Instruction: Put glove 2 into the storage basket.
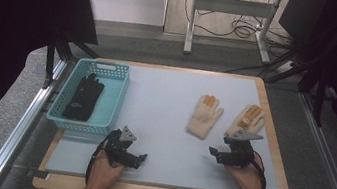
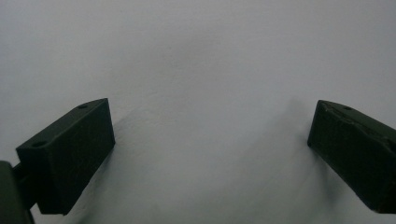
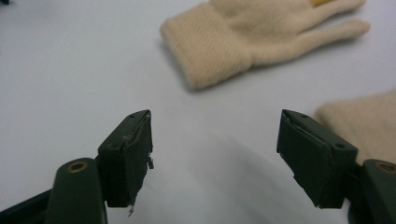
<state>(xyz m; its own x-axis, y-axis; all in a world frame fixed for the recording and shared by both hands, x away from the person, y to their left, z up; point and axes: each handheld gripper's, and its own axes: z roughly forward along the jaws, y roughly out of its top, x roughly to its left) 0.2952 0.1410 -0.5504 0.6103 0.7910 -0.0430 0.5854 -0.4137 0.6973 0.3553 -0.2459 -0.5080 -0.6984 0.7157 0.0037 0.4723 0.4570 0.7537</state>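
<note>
My right gripper holds its jaws wide with nothing between them. The nearer cream knitted glove lies flat on the pale grey surface at one o'clock; the second cream glove at eleven. My left gripper jaws stand wide, empty.

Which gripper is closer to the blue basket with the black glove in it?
Left. The left gripper sits just off the near right corner of the blue basket. The right gripper is far across the table, beside the cream gloves.
</note>
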